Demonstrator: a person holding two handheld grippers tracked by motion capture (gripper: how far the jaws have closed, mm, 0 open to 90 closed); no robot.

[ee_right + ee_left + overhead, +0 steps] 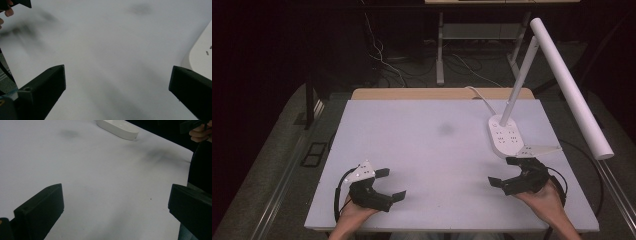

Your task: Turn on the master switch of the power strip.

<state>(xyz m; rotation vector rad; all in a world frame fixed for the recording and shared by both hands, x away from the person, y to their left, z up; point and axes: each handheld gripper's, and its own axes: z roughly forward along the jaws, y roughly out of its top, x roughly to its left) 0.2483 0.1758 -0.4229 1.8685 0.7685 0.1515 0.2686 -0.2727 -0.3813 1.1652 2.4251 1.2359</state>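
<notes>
Both hand-held grippers, left gripper (387, 184) and right gripper (505, 171), are black with blocky jaws, pale grey triangular top plates and black looping cables.

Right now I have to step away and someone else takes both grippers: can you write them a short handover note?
Left gripper: jaws wide open, holding nothing, low over the near left of the white table.
Right gripper: jaws wide open, holding nothing, close to the near end of the lamp base.
The desk lamp stands at the right, base flat on the table, arm leaning up to the right.
Done: nothing gripped or visibly handled.
Left: probably close in on the lamp with the right gripper.
</notes>
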